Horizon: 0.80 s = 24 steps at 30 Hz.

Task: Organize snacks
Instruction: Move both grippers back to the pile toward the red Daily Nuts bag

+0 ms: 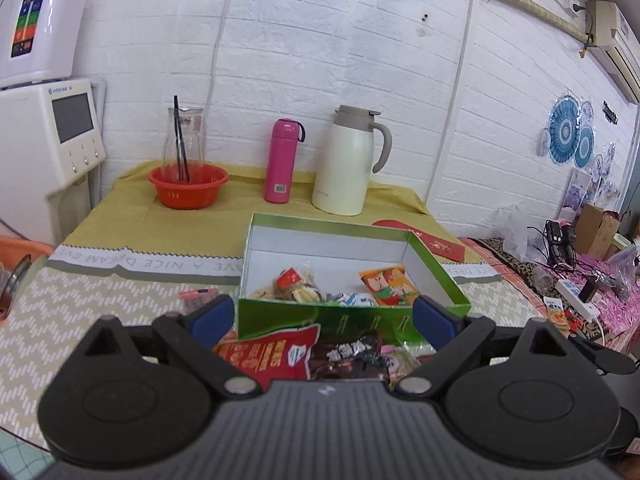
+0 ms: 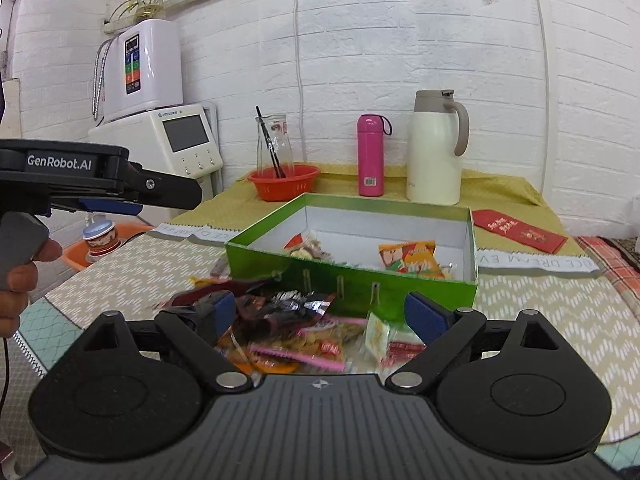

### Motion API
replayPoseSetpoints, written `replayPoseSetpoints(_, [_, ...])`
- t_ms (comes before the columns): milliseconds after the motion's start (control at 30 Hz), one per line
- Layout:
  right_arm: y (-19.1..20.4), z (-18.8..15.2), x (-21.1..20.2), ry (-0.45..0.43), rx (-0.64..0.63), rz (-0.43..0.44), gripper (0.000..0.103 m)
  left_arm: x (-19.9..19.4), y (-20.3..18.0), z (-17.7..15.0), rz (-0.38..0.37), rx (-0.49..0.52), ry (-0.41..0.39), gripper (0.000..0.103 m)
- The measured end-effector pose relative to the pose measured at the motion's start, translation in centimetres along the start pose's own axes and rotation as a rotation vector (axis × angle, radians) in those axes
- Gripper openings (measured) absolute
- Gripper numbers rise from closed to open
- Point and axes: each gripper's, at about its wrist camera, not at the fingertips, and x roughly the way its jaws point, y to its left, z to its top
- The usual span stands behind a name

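Note:
A green box (image 1: 352, 318) with a white inside stands on the table and holds a few snack packets, among them an orange one (image 1: 390, 284). It also shows in the right wrist view (image 2: 360, 280). A pile of loose snack packets (image 2: 296, 328) lies in front of the box; in the left wrist view a red packet (image 1: 268, 354) and a dark one (image 1: 348, 354) lie there. My left gripper (image 1: 324, 318) is open above the pile, empty. My right gripper (image 2: 320, 314) is open over the pile, empty. The left gripper (image 2: 132, 196) also shows at the left in the right wrist view.
At the back stand an orange bowl (image 1: 188, 186) with a glass carafe, a pink flask (image 1: 282, 160) and a cream jug (image 1: 348, 162). A red envelope (image 2: 518, 230) lies right of the box. White machines (image 1: 44, 128) stand at left. Cluttered cables lie at far right (image 1: 572, 276).

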Motion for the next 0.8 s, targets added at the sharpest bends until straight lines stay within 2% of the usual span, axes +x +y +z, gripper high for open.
replayPoseSetpoints(167, [1.4,-3.2,-0.7,0.064,-0.001,-0.001,0.103,-1.7,1.9,-3.7,-0.016,-0.089,0.034,0.094])
replayPoseSetpoints(300, [2.2,-4.2,-0.2,0.115,0.061,0.074,0.103,-1.8,4.3,-5.9,0.001,-0.192,0.091,0.094])
replayPoseSetpoints(467, [4.9,-2.9,1.0,0.101,0.01,0.114,0.103,-2.2,8.1,-6.6,0.075,-0.27,0.103,0.094])
replayPoseSetpoints(633, [6.6,0.0,3.3,0.057,-0.003,0.109,0.103,-3.1,11.6,-7.2,0.094,-0.366,0.091,0.094])
replayPoseSetpoints(667, [6.7,0.5,4.0,0.056,0.002,0.104,0.1,-3.2,12.1,-7.3,0.098,-0.372,0.088,0.094])
replayPoseSetpoints(733, [7.1,1.3,5.6,0.072,0.005,0.099,0.085,-3.0,12.7,-7.4,0.094,-0.37,0.099,0.094])
replayPoseSetpoints(800, [7.5,1.5,7.3,0.103,0.004,0.097,0.076,-2.6,13.2,-7.5,0.084,-0.37,0.119,0.094])
